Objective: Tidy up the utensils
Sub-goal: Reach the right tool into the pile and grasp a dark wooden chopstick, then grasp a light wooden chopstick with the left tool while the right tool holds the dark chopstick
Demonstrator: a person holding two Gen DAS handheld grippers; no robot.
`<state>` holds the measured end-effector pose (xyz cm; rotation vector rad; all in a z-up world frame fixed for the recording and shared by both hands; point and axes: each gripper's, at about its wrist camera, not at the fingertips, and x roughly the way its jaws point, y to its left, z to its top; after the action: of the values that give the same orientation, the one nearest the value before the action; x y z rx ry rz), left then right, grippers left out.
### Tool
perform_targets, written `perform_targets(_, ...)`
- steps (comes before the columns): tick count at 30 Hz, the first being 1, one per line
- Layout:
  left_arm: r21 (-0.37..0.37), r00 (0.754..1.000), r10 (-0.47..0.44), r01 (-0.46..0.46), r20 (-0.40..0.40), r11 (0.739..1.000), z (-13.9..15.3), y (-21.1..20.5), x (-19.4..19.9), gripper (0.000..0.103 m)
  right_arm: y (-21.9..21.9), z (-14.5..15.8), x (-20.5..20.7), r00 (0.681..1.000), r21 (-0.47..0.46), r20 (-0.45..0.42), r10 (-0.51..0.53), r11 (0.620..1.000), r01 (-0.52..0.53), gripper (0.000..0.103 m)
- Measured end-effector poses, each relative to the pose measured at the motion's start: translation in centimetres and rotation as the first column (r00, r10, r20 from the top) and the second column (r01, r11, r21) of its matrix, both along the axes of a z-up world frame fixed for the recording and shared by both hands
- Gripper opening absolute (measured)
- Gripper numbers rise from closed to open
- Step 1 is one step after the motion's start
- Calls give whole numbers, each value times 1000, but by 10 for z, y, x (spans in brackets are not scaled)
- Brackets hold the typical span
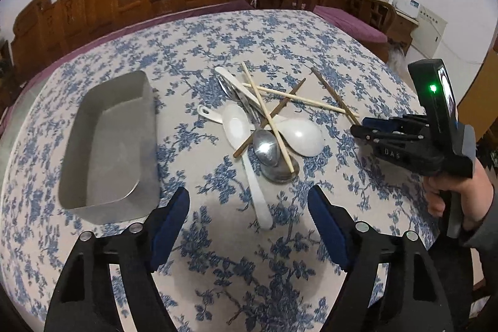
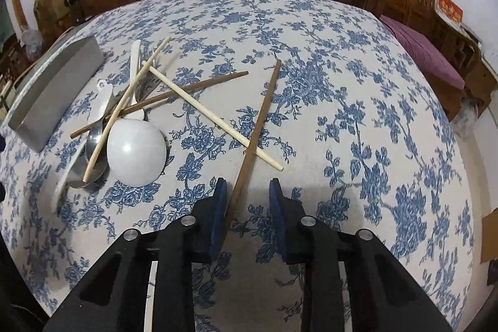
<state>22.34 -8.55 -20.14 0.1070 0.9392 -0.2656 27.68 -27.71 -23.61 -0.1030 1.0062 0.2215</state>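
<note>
Straddling dark chopstick (image 2: 258, 126), right gripper (image 2: 249, 185) narrow, ungripped; left gripper (image 1: 249, 201) wide, empty.

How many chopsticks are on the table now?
4. Two pale chopsticks cross over the spoon pile; one dark chopstick lies under them; another dark chopstick lies between the right gripper's jaws.

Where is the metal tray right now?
In the left wrist view the metal tray sits on the floral tablecloth, left of the utensil pile; in the right wrist view it lies at the far left edge.
</note>
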Motion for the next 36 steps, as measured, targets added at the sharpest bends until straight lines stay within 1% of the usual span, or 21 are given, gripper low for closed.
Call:
perform_targets(1,-7,1000,-6,6,-2,1000,0,-3,4,75,0,0,1,1000,-5,1,4,1000,-4,26)
perform_targets(3,-11,1000,-18,18,-5,1000,-2,-10,13,69,0,0,1,1000,-9,5,7,1000,-6,10)
perform_targets(4,-10,1000,-23,23,-7,1000,-2,-13,17,67,-1,0,2,1000,-16,5,5,1000,-5,9)
perform_targets(5,-11,1000,-28,27,-11,1000,-4,-17,22,66,-2,0,2,1000,-19,3,3,1000,-3,6)
perform_targets(6,-15,999,-32,31,-17,999,-6,-22,29,65,-3,0,1,1000,-17,-3,6,1000,-6,6)
perform_targets(8,-24,999,-33,32,-32,999,-12,-27,40,56,-6,1,1,1000,-23,-10,1,1000,-1,6)
perform_targets(10,-28,998,-31,29,-51,999,-19,-32,51,51,-11,2,0,1000,-13,-11,-9,1000,8,6)
perform_targets(11,-31,998,-31,29,-60,999,-23,-35,56,43,-13,4,0,1000,-10,-8,-12,1000,12,6)
perform_targets(12,-34,997,-35,33,-69,999,-26,-38,61,40,-15,6,0,1000,-6,-5,-17,1000,17,6)
perform_targets(15,-33,995,-31,28,-90,999,-37,-44,72,34,-21,14,1,999,12,10,-36,999,36,6)
perform_targets(16,-31,995,-30,27,-97,999,-39,-45,75,28,-23,18,1,999,18,17,-40,999,39,6)
perform_targets(17,-27,994,-27,24,-104,999,-42,-46,77,25,-24,20,2,999,19,22,-41,999,41,6)
perform_targets(21,-12,995,-23,21,-97,1000,-46,-50,82,20,-27,27,3,998,31,34,-45,999,44,6)
perform_targets(23,-6,995,-24,24,-97,1000,-47,-53,83,12,-28,29,4,998,36,39,-49,998,48,6)
perform_targets(25,20,995,-23,25,-95,999,-48,-56,82,10,-29,30,4,998,38,42,-52,998,50,6)
perform_targets(27,44,995,-28,32,-95,999,-48,-60,81,10,-29,31,4,998,40,43,-54,998,53,6)
perform_targets(29,44,994,-38,42,-102,998,-48,-63,79,10,-29,32,5,997,39,46,-54,998,52,6)
perform_targets(31,69,993,-39,47,-112,997,-51,-65,78,10,-29,34,5,997,39,49,-56,998,54,6)
perform_targets(34,70,992,-26,35,-122,997,-51,-64,78,9,-29,36,5,997,42,53,-57,998,55,6)
perform_targets(36,78,993,-17,26,-118,997,-49,-64,78,6,-29,39,4,997,44,58,-56,998,54,6)
